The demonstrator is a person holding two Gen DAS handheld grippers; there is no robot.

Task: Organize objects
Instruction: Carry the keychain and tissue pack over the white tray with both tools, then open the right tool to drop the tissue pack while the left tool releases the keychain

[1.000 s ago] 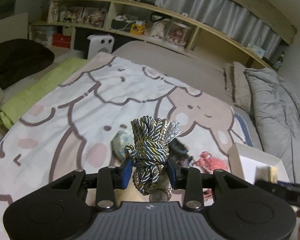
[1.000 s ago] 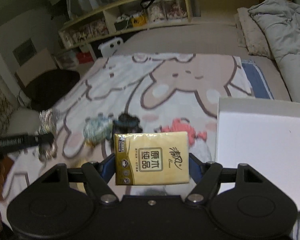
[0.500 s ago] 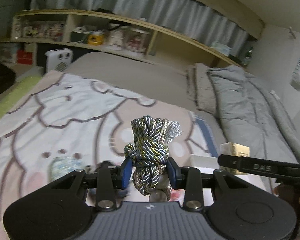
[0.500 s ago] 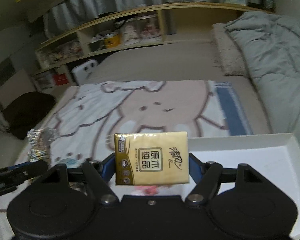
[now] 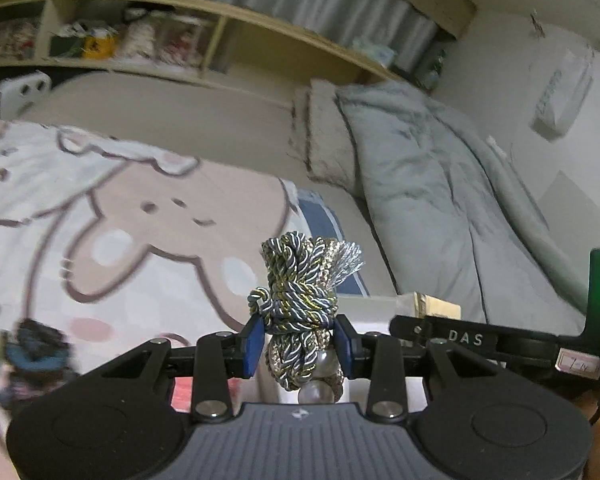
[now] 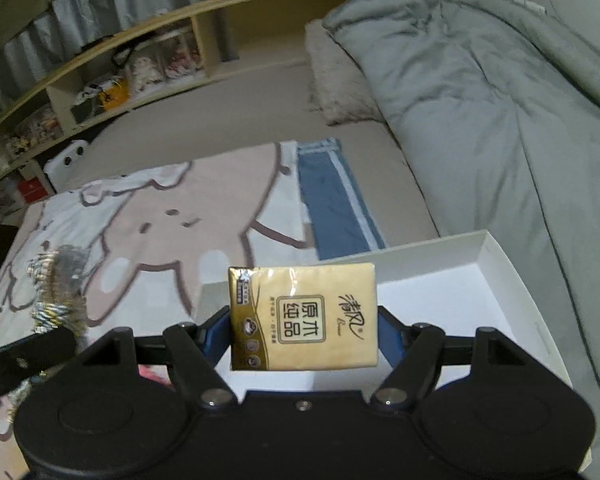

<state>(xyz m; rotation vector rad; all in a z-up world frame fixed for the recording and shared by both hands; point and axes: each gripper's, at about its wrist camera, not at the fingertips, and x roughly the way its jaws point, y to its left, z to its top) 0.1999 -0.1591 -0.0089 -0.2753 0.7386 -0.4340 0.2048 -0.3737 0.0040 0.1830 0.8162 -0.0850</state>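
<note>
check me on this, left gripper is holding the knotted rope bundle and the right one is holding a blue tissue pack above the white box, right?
Nearly. The tissue pack is golden yellow, not blue, as the right wrist view shows. The rest stands: the left gripper holds the knotted rope bundle, and the right gripper holds the pack above the white box.

Bed [image 6: 228, 120], cartoon blanket [image 6: 204, 208], white box [image 6: 496, 280] (open), duvet [image 6: 480, 92]

Black tongs [image 5: 299, 339], blue pads [image 5: 253, 338], silver screws.

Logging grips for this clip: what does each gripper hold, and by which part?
The left gripper pinches the knotted rope bundle around its lower middle. The right gripper clamps the yellow tissue pack by its two short side edges.
</note>
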